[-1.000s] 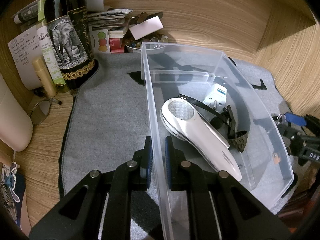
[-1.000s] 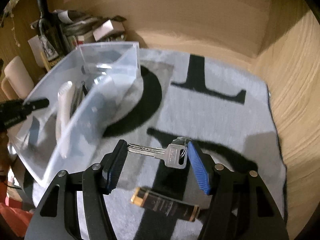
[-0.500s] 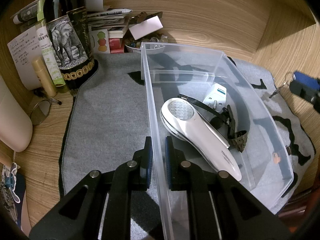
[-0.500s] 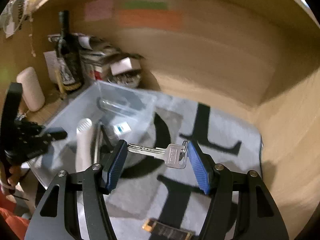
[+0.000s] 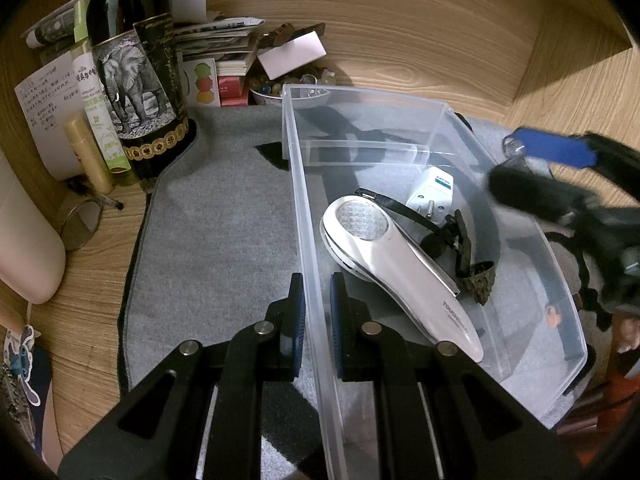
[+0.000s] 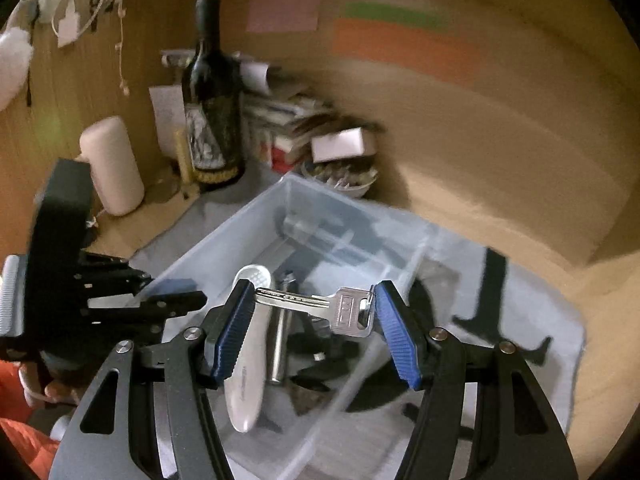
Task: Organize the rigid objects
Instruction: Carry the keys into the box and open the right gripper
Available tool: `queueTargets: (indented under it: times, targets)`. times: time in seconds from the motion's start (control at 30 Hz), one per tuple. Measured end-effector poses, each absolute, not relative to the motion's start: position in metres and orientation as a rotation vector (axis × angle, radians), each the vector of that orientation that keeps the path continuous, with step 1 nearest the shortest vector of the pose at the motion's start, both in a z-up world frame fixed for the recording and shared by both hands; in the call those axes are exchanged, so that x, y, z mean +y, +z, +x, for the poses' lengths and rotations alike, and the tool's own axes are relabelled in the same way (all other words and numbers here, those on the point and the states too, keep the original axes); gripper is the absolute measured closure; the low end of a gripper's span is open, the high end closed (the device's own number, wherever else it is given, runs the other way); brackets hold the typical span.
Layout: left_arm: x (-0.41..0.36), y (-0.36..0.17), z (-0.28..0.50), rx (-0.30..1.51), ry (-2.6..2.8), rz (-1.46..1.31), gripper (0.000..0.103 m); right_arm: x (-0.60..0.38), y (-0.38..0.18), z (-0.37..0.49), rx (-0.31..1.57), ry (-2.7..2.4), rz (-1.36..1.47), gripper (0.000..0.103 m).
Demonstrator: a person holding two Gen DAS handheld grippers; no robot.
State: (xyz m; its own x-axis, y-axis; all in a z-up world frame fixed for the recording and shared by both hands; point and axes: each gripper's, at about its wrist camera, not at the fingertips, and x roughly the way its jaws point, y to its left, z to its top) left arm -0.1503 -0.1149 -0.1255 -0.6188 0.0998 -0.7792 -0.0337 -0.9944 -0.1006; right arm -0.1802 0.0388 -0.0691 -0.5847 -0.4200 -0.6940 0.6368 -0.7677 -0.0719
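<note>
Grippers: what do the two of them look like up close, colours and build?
Both match. The left gripper and right gripper have black, angular linkage arms with triangular cut-outs and silver round pivot screws. Each finger carries a blue ribbed pad. No cables show. An orange sleeve shows behind the left one.

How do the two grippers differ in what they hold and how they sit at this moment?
The left gripper is nearly shut, its pads pinching the thin wall of the clear bin; the right gripper stands wider, spanned by a silver key held lengthwise between its pads. The left sits low at the bin's rim by the grey mat; the right hangs above the bin's contents. Both have blue-padded fingers on black frames.
</note>
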Motion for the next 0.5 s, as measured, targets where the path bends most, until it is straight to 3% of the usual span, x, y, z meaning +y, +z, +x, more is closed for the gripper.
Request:
queueTargets:
  times: [0.5]
  targets:
    - [-0.115, -0.126, -0.15, -0.119, 2.762, -1.334, 0.093, 0.018, -0.107, -0.194, 0.466, -2.217, 1.043, 0.044]
